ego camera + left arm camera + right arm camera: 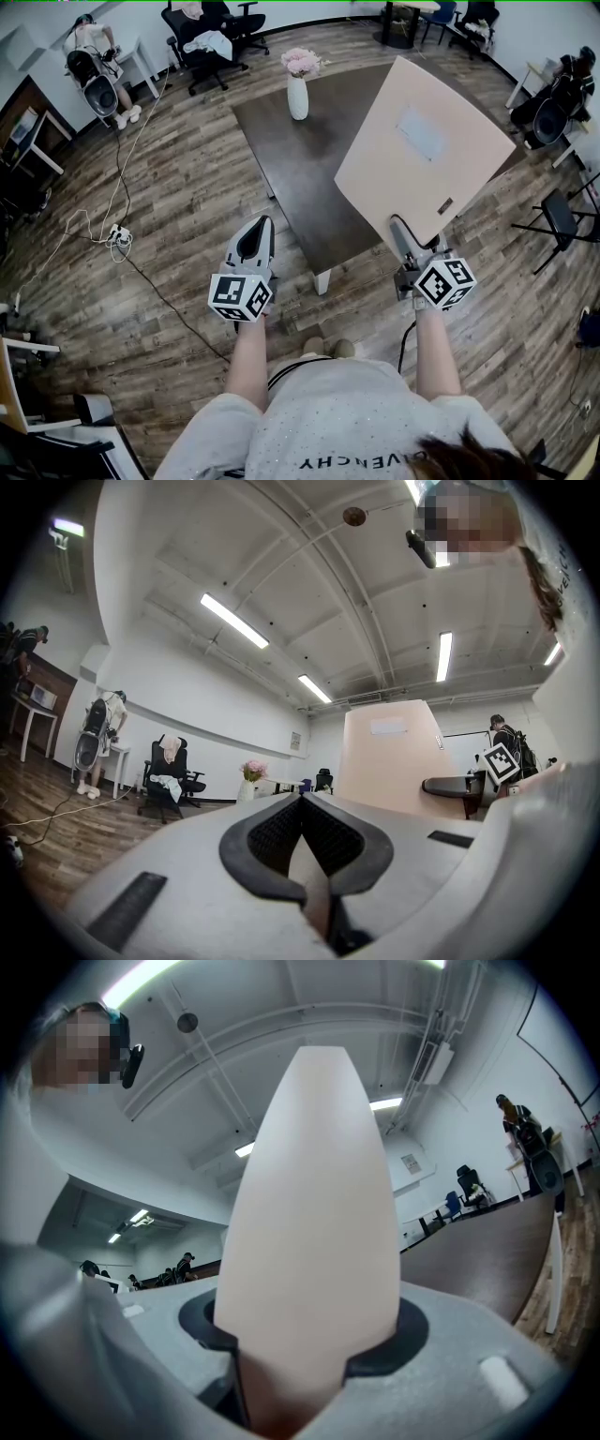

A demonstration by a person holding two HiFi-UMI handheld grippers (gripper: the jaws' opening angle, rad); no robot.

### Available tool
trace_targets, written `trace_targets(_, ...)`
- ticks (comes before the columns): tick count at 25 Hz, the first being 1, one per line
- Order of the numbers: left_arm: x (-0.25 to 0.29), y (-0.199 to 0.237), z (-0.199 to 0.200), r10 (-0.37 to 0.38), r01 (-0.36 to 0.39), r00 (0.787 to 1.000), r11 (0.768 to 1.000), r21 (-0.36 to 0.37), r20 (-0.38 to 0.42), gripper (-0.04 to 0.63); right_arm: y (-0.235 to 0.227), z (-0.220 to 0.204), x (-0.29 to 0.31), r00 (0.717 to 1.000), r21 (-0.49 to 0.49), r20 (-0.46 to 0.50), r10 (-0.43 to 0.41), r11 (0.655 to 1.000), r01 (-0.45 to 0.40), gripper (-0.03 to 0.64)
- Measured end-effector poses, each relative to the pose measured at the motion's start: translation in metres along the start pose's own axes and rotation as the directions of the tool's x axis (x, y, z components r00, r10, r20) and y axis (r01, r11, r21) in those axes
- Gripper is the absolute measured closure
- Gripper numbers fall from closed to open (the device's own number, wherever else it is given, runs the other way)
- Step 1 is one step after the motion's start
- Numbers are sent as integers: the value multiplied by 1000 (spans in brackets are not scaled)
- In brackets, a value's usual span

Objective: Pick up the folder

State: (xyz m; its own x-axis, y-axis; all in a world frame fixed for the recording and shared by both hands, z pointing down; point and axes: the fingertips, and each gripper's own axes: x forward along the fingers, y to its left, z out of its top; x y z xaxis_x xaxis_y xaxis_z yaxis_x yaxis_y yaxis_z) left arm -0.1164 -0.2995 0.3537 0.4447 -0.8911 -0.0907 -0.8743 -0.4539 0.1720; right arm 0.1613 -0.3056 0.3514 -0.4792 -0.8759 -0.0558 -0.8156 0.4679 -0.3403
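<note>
Plainly, the folder (427,150), a stiff pale peach one with a lighter label patch on its face, is in the grip of the right gripper (403,234). In the right gripper view the peach board fills the space between the two jaws. They press on it from either side and are held partly apart by it. The grip is on the folder's near corner, just off the near right edge of the dark brown table (291,169). From there the folder slants up and away over the table's right side, its broad face turned toward the head camera. It looks lifted clear of the table top, though from this steep angle I cannot be sure that no edge of it touches the wood. The left gripper (260,230) is off the table's near left edge, over the plank floor (178,187), and apart from the folder. Its jaws are closed tip to tip with nothing between them, as the left gripper view shows. The table's white leg (322,280) at the near corner stands between the two grippers. At the far end of the table is a white vase (298,97) with pink flowers (301,62). A black office chair (211,37) with cloth draped on it sits beyond the table's far left corner. A thin cable (117,202) trails over the floor well to the table's left.
</note>
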Motion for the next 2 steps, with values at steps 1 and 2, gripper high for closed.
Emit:
trace_targets(1,1,-1,-1,0,0,1000,1000,0,-1,597,-1,-1,0,1000,1,-1,0,1000,0,337)
trace_targets(2,1,-1,-2,0,0,1000,1000,0,-2,597,-2,-1,-1,1000,2,-2,1,1000,-1,337)
